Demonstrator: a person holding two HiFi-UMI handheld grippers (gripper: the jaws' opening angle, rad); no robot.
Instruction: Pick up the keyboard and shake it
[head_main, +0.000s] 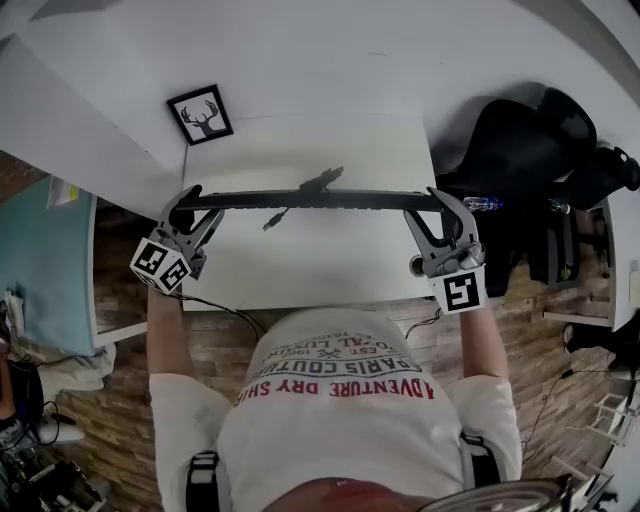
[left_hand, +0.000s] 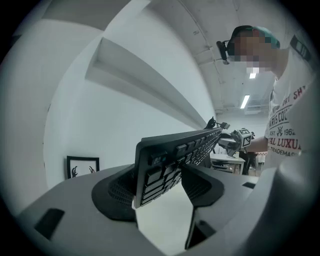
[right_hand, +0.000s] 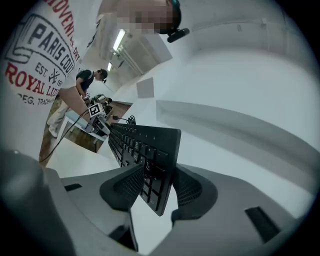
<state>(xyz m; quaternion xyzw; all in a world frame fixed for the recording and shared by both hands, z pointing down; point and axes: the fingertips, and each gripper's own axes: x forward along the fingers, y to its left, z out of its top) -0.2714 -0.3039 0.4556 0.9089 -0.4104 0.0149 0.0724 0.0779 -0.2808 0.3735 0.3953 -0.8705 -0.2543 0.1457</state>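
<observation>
- The black keyboard (head_main: 310, 200) is held clear above the white desk (head_main: 310, 265), over its far half. It is turned on edge, so the head view shows it only as a thin dark bar running left to right.
- In the left gripper view the keyboard (left_hand: 175, 155) is seen tilted, with its key face turned towards the desk's near side.
- The left gripper (head_main: 186, 208) is clamped on the keyboard's left end. In its own view, the left gripper (left_hand: 160, 182) has one ribbed pad laid against the back and the other against the keys.
- The right gripper (head_main: 438, 205) is clamped on the right end. In its own view, the right gripper (right_hand: 150, 187) is closed on the keyboard (right_hand: 145, 145), with a pad pressed to each face.
- Both grippers are pointed inwards over the desk, one from each side edge, with their marker cubes towards the near edge.
- A thin dark shadow is cast on the desk top below the keyboard.
- A framed deer picture (head_main: 200, 115) is noted at the desk's far left corner.
- A black cable (head_main: 215, 305) is seen hanging off the desk's near edge.
- A black chair (head_main: 530, 150) is found just beyond the desk's right edge.
</observation>
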